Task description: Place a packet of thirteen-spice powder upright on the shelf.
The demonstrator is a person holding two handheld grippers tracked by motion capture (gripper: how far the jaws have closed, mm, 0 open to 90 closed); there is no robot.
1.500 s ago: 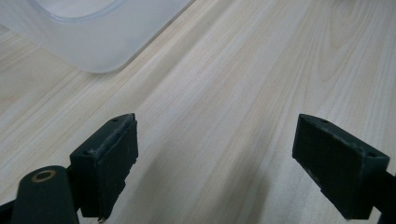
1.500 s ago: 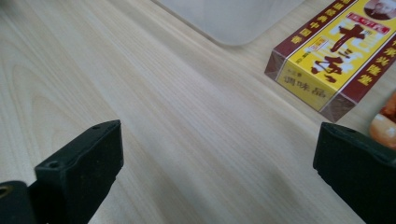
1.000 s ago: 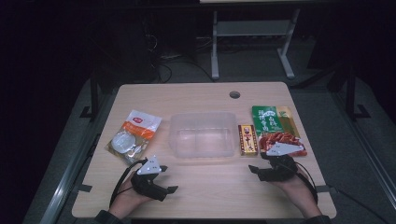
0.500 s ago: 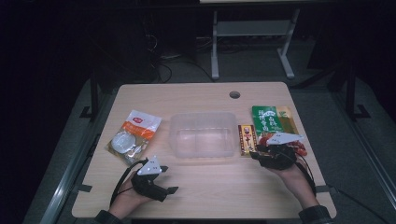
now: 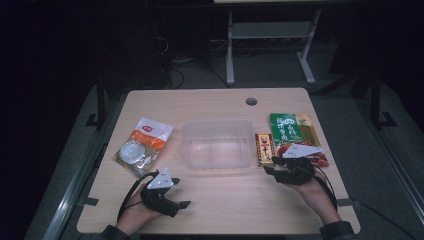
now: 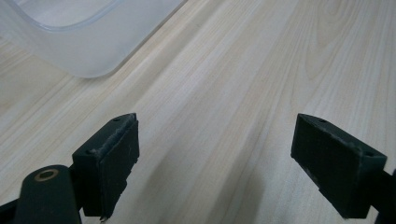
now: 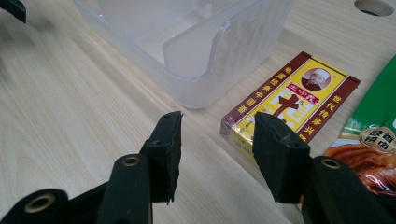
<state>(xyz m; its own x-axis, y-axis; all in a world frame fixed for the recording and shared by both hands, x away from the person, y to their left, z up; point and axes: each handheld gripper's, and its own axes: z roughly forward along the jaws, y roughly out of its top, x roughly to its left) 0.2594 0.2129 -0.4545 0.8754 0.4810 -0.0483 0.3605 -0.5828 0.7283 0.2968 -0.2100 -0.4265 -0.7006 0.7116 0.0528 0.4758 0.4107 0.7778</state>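
The right gripper [image 5: 274, 168] sits in the lower right of the high view, at the near end of the red-and-yellow box [image 5: 264, 149], which lies flat on the table [image 5: 220, 205] just right of the clear plastic container [image 5: 217, 144]. The box's long axis runs up and down the frame in that view, parallel to the container's right wall. In the right gripper view the box [image 7: 289, 100] runs diagonally from centre to upper right, with its near corner pointing toward the gap between the jaws. The jaws stand partly spread and have just been opening slightly; one pad overlaps the box's near edge, but contact cannot be confirmed. The left gripper [image 5: 186, 201], lower left in the high view, has its jaws wide apart above bare table, with nothing between them.
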